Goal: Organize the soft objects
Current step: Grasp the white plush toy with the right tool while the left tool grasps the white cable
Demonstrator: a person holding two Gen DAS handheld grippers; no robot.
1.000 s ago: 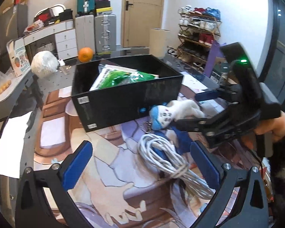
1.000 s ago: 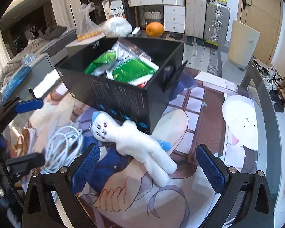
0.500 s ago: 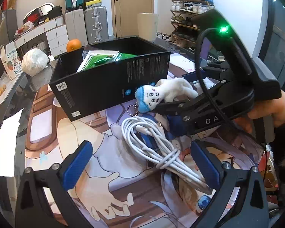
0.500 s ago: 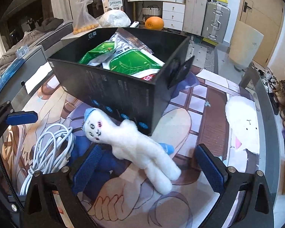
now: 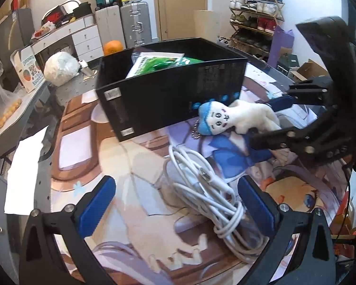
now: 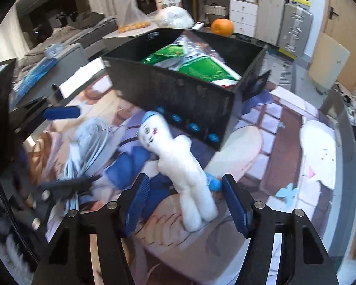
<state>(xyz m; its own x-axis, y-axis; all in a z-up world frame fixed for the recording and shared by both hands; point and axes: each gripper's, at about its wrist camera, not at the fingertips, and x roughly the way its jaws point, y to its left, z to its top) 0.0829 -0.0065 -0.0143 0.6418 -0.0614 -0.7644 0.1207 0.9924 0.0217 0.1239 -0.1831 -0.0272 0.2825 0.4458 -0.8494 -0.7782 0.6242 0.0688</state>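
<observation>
Right gripper [image 6: 186, 204], blue pads closing, straddles the legs of the white plush doll with blue cap [image 6: 178, 163]; pads not yet touching it. Doll lies on the printed mat [image 6: 261, 156], long axis running from the pads up-left toward the black open box [image 6: 178, 90] just beyond its head. Left gripper [image 5: 175, 201], spread and empty, hovers over the coiled white cable [image 5: 201, 190], farther from the doll
</observation>
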